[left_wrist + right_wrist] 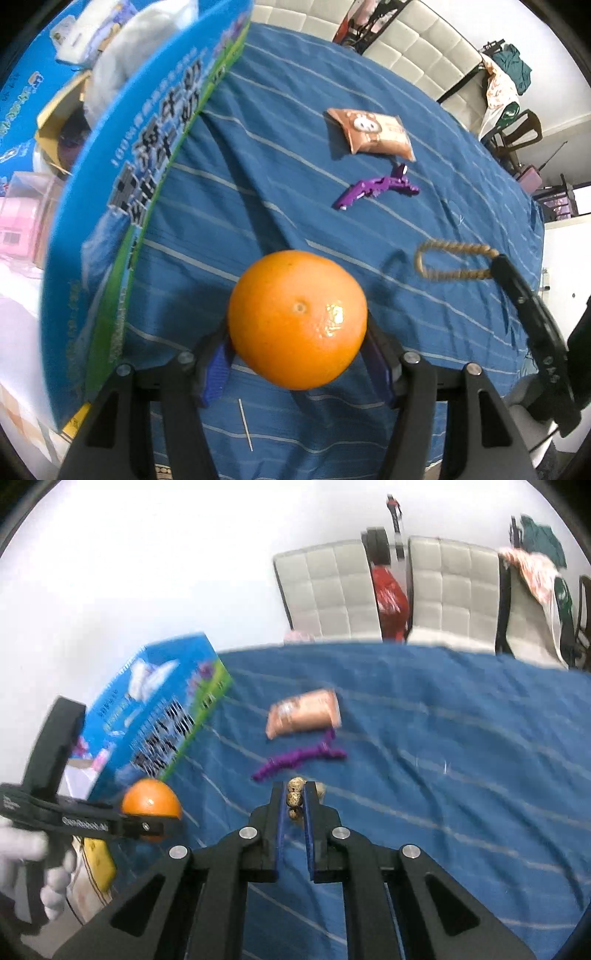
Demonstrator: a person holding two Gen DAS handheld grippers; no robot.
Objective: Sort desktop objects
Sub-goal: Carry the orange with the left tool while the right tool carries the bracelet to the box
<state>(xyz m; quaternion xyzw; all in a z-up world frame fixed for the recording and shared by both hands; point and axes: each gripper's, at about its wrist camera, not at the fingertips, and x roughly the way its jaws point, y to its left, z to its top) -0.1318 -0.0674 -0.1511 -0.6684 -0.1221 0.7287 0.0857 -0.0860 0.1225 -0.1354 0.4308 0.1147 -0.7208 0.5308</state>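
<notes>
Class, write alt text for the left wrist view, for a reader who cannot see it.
A black two-finger left gripper clamps a round glossy orange above a blue striped tablecloth. A tall blue printed carton stands left; a tan snack packet, purple plastic clip and beaded bracelet loop lie beyond.

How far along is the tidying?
Partway. The blue box already holds some items. In hand: the left gripper grips an orange, the right gripper a bead bracelet. Left on the cloth: a snack packet and a purple toy.
</notes>
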